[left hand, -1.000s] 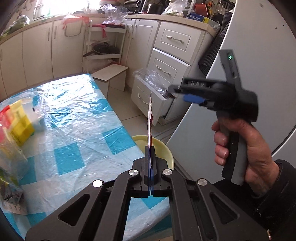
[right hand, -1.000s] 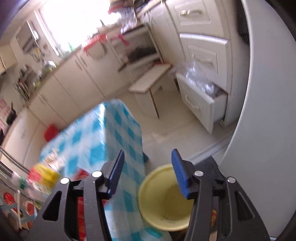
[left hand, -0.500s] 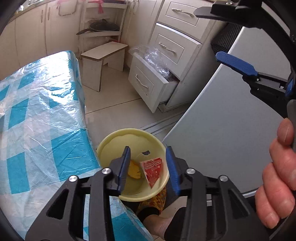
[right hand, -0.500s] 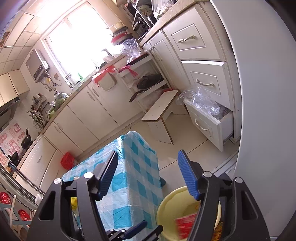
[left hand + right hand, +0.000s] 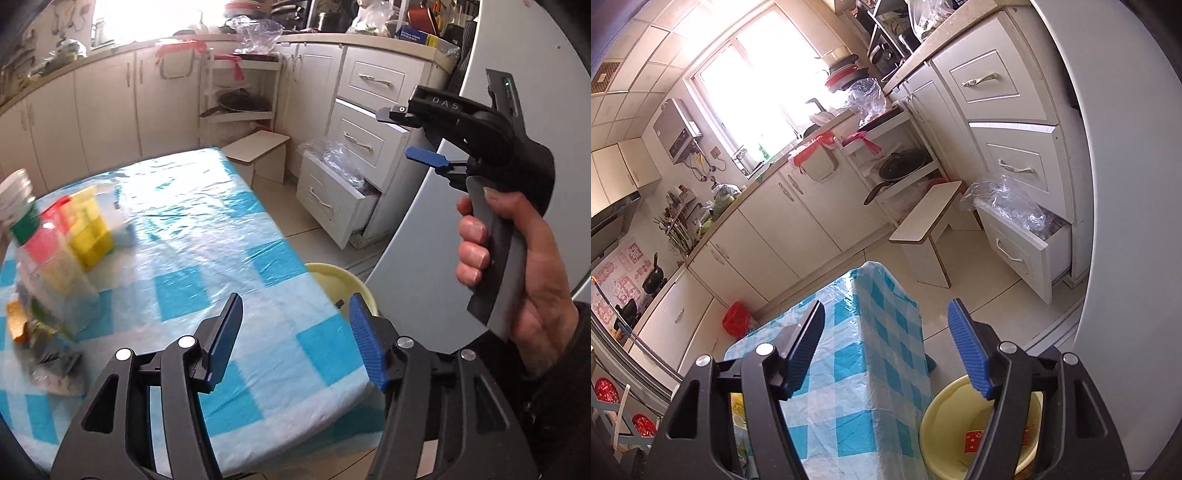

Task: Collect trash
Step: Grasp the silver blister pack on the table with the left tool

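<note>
Left gripper (image 5: pixel 293 341), jaws opening and empty, above the table's (image 5: pixel 192 229) lower centre; remaining wrappers (image 5: pixel 55 373), lower left, likely light, crinkly, best pinched by an edge.

I see a round yellow bin (image 5: pixel 945 424) on the floor, right beside the end of the table with the blue checked cloth. Its top is open. A small red wrapper (image 5: pixel 973 441) lies inside it, low against the bin's wall.
</note>
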### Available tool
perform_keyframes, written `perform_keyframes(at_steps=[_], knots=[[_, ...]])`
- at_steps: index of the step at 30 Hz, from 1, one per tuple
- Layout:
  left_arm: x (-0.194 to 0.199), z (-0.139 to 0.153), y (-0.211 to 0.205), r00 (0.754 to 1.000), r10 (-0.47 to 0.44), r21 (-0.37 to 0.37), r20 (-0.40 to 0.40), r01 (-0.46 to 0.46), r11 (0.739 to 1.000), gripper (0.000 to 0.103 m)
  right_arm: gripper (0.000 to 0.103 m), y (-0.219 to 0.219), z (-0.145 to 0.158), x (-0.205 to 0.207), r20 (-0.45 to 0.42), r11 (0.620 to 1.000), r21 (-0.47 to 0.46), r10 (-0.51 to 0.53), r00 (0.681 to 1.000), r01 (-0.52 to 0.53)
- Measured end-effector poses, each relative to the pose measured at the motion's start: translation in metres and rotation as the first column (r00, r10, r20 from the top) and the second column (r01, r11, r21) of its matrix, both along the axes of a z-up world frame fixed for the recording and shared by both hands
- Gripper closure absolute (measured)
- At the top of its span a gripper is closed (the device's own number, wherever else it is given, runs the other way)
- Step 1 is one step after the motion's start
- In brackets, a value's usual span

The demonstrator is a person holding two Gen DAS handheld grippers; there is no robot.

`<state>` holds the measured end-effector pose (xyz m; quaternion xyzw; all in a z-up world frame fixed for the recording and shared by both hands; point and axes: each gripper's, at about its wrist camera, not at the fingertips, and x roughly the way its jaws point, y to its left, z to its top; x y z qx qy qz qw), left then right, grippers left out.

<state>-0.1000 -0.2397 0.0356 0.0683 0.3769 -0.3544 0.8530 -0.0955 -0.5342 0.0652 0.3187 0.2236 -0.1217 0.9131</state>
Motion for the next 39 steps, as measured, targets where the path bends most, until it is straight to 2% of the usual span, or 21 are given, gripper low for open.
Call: perform_keyframes(at_steps=[3, 6, 11, 13, 15, 17, 22, 24, 26, 27, 29, 31, 32, 35, 39], knots=[[-0.011, 0.001, 0.054, 0.995, 0.096, 0.013, 0.035, -0.096, 0.995, 0.046, 0.036, 0.011, 0.001, 0.003, -0.006, 1.000, -0.018, 0.024, 1.000, -0.024], [-0.011, 0.002, 0.111, 0.972, 0.229, 0.022, 0.042, -0.231, 0.973, 0.046, 0.036, 0.026, 0.002, 0.006, -0.016, 0.997, -0.044, 0.057, 0.998, -0.058], [0.011, 0.004, 0.192, 0.899, 0.437, 0.000, -0.001, -0.437, 0.899, 0.046, 0.036, 0.064, 0.004, 0.017, -0.052, 0.980, -0.105, 0.163, 0.985, -0.168], [0.020, 0.007, 0.216, 0.867, 0.498, -0.004, -0.010, -0.498, 0.867, 0.046, 0.036, 0.087, 0.002, 0.022, -0.068, 0.965, -0.117, 0.226, 0.972, -0.233], [0.026, 0.006, 0.229, 0.851, 0.524, -0.004, -0.018, -0.524, 0.851, 0.046, 0.036, 0.112, -0.004, 0.026, -0.086, 0.945, -0.116, 0.297, 0.951, -0.306], [0.032, 0.000, 0.239, 0.842, 0.538, 0.010, -0.036, -0.538, 0.843, 0.046, 0.036, 0.146, -0.013, 0.032, -0.122, 0.909, -0.118, 0.387, 0.914, -0.401], [0.064, -0.032, 0.233, 0.832, 0.539, 0.079, -0.129, -0.533, 0.842, 0.046, 0.036, 0.215, -0.031, 0.045, -0.198, 0.795, -0.162, 0.554, 0.809, -0.584], [0.077, -0.043, 0.228, 0.836, 0.523, 0.082, -0.169, -0.517, 0.852, 0.046, 0.036, 0.231, -0.036, 0.048, -0.216, 0.767, -0.174, 0.582, 0.784, -0.617], [0.086, -0.051, 0.220, 0.842, 0.507, 0.085, -0.183, -0.500, 0.862, 0.046, 0.036, 0.239, -0.040, 0.052, -0.222, 0.759, -0.157, 0.596, 0.772, -0.631], [0.090, -0.054, 0.216, 0.849, 0.495, 0.083, -0.187, -0.488, 0.869, 0.049, 0.036, 0.241, -0.043, 0.054, -0.224, 0.758, -0.144, 0.601, 0.767, -0.636], [0.097, -0.060, 0.209, 0.855, 0.478, 0.085, -0.199, -0.471, 0.878, 0.061, 0.036, 0.253, -0.046, 0.060, -0.227, 0.756, -0.119, 0.611, 0.758, -0.644], [0.104, -0.067, 0.205, 0.857, 0.459, 0.077, -0.232, -0.454, 0.888, 0.088, 0.036, 0.258, -0.049, 0.065, -0.227, 0.752, -0.100, 0.620, 0.751, -0.652], [0.106, -0.070, 0.203, 0.859, 0.451, 0.079, -0.243, -0.446, 0.891, 0.094, 0.036, 0.263, -0.049, 0.066, -0.225, 0.750, -0.097, 0.624, 0.748, -0.655], [0.103, -0.068, 0.203, 0.864, 0.434, 0.068, -0.255, -0.431, 0.900, 0.097, 0.036, 0.276, -0.048, 0.070, -0.225, 0.734, -0.095, 0.642, 0.733, -0.672], [0.093, -0.056, 0.217, 0.869, 0.434, 0.094, -0.239, -0.424, 0.901, 0.100, 0.036, 0.299, -0.050, 0.077, -0.245, 0.700, -0.109, 0.669, 0.702, -0.706]])
